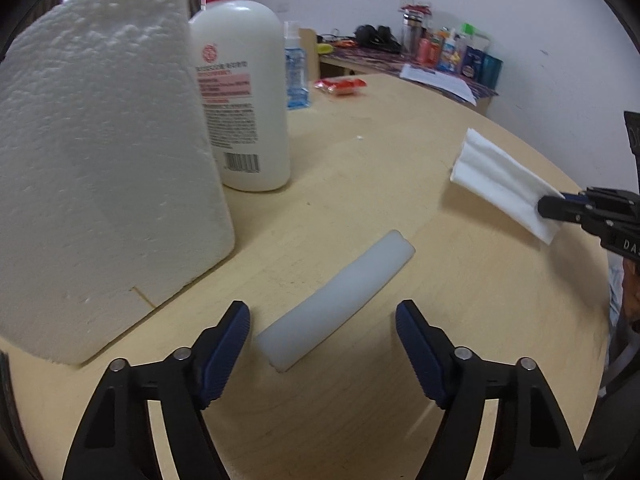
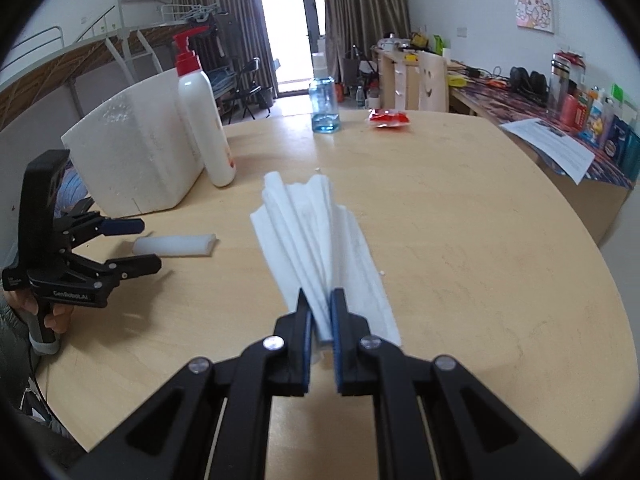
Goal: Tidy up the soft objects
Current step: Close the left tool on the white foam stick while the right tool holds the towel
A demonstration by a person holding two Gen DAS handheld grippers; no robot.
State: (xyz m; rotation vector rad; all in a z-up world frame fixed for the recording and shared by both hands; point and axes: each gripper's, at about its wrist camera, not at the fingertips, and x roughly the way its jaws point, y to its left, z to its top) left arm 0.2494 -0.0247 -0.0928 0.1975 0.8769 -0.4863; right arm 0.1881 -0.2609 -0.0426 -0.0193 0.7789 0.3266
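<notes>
A white foam strip (image 1: 340,300) lies flat on the round wooden table (image 1: 372,168). My left gripper (image 1: 322,312) stands open astride its near end, with neither blue pad touching it. The right wrist view shows that gripper (image 2: 150,243) at the far left, its jaws spread beside the strip (image 2: 176,245). My right gripper (image 2: 320,296) is shut on a folded white tissue (image 2: 316,232) that fans out ahead of it, just above the tabletop. From the left wrist, the tissue (image 1: 496,176) hangs from the right gripper (image 1: 548,206) at the right edge.
A big white styrofoam block (image 1: 100,184) stands left of the strip, with a white lotion bottle (image 1: 244,96) with a red pump beside it. Farther back are a blue spray bottle (image 2: 324,104) and a red packet (image 2: 389,118). A cluttered side desk (image 2: 560,120) runs along the right.
</notes>
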